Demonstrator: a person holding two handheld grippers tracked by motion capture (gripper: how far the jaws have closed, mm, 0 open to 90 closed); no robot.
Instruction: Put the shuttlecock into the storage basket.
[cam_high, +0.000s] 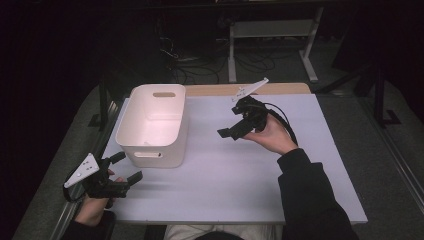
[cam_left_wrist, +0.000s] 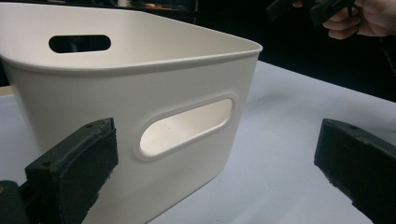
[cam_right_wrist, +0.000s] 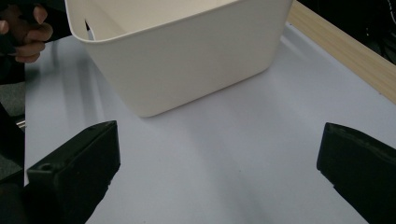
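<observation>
Empty white plastic handled bin (cam_high: 152, 125) just ahead of left gripper (cam_high: 122, 170), nearer than right gripper (cam_high: 235, 127); both jaws wide, empty.

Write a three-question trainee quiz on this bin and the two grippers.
1. True or false: the left gripper is shut on the white bin.
2. Which gripper is nearer the bin's handle slot? A) left B) right
3. Fill in: the right gripper is held ___ the table.

Key: 1. False; its jaws stand open, holding nothing. 2. A. 3. Above.
</observation>
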